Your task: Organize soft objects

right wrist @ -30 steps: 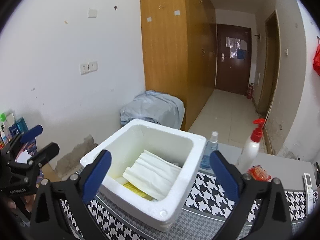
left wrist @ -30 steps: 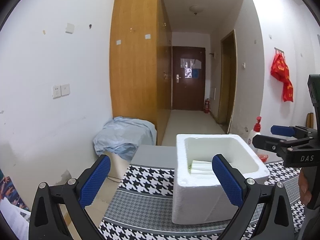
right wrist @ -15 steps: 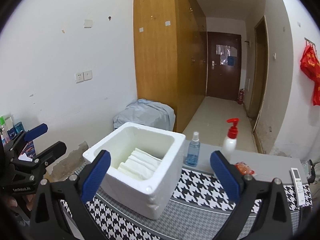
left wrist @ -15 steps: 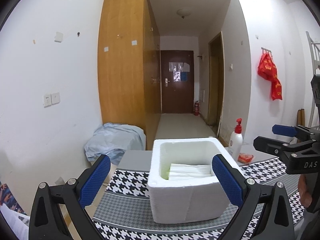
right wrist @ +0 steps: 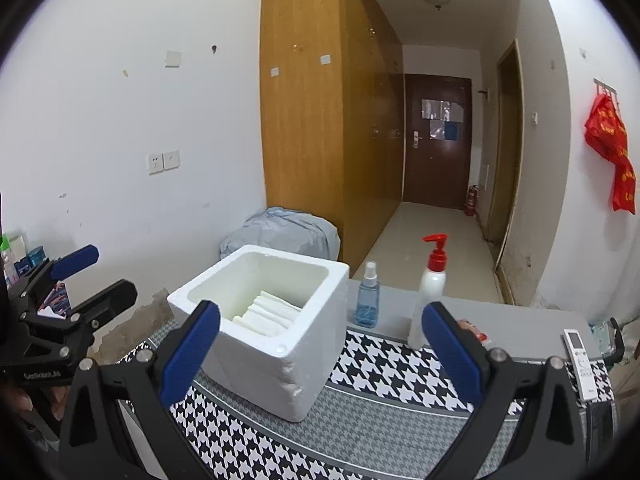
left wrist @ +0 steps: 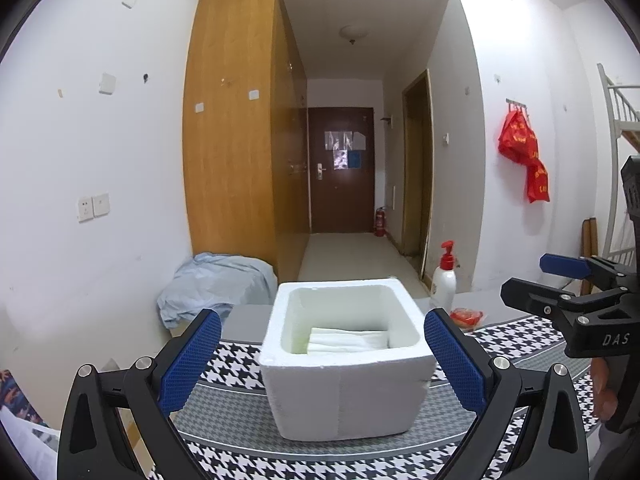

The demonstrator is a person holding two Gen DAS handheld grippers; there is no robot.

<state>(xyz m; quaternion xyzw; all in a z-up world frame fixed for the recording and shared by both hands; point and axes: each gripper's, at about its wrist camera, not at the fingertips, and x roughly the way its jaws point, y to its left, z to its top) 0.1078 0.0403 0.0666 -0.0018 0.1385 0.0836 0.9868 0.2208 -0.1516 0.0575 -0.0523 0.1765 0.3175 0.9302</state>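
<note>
While both the left gripper (left wrist: 320,360) and right gripper (right wrist: 320,354) hang spread and empty, the foam box (left wrist: 344,364) of folded cloths (left wrist: 348,340) sits nearest the left one, straight ahead.

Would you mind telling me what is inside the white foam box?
The foam box holds folded white cloths stacked together. Whatever lies beneath them, and the box floor, is covered.

A red-capped pump bottle (right wrist: 430,292), blue spray bottle (right wrist: 367,300) and remote (right wrist: 578,354) stand nearby.

White foam box (left wrist: 344,392) on black-and-white houndstooth cloth (right wrist: 400,376), white folded cloths (right wrist: 268,314) inside, red-capped white pump bottle (right wrist: 430,288) far right.
</note>
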